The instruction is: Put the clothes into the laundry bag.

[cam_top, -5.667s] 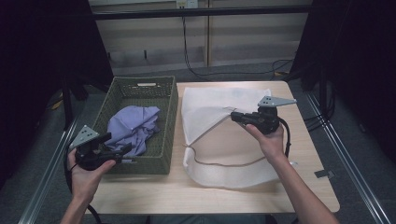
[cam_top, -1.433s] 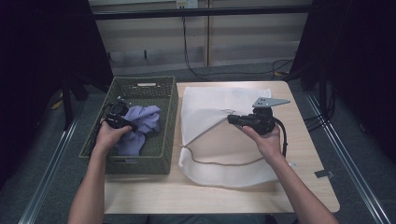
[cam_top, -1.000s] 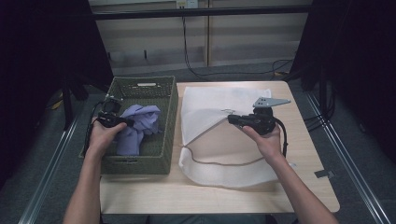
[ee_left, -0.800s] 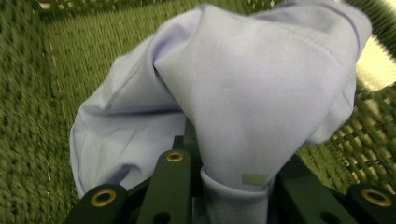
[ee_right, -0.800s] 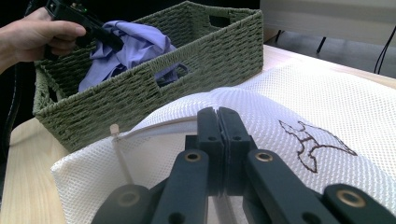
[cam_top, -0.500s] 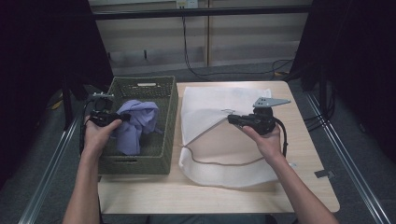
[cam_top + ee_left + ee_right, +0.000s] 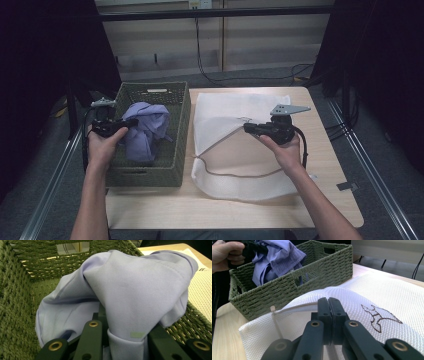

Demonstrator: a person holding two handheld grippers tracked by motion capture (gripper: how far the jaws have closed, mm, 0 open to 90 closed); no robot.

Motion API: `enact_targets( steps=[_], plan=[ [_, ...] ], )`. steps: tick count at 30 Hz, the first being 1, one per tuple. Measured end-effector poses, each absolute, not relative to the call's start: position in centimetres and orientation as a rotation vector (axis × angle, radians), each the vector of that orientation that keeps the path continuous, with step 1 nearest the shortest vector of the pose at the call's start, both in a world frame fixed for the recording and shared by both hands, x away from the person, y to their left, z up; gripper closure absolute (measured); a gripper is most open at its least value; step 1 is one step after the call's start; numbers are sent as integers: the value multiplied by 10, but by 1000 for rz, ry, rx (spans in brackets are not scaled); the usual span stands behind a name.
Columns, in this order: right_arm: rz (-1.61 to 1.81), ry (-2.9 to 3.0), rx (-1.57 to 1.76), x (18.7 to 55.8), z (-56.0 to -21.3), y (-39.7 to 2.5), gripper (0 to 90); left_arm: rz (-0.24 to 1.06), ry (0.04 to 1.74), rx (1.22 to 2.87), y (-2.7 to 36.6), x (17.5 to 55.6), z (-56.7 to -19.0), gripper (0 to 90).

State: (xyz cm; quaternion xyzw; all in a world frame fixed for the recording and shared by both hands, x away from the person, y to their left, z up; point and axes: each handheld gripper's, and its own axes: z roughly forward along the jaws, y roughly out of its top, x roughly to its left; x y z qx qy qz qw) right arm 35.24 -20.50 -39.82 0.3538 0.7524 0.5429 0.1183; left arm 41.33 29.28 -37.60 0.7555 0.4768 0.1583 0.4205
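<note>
1. The high view looks forward and down from above the desk's (image 7: 160, 210) near edge, taking in the whole top.
2. The left gripper view sits very close inside the green basket (image 7: 15, 302), facing its far wall across a lilac shirt (image 7: 140, 295).
3. The right gripper view sits low over the white mesh bag (image 7: 387, 297), facing the desk's left edge; it shares basket and shirt with the others.

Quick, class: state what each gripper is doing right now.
Left gripper: closed on the lilac shirt, lifted above the basket.
Right gripper: closed on the white mesh bag.
</note>
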Motion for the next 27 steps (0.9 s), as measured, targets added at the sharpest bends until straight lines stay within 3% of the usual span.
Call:
enact_targets(
  steps=[27],
  plan=[
    [1588,2205,1028,351,-398,-203,893,438,1117,1747,305,395,-352,781]
  ],
)
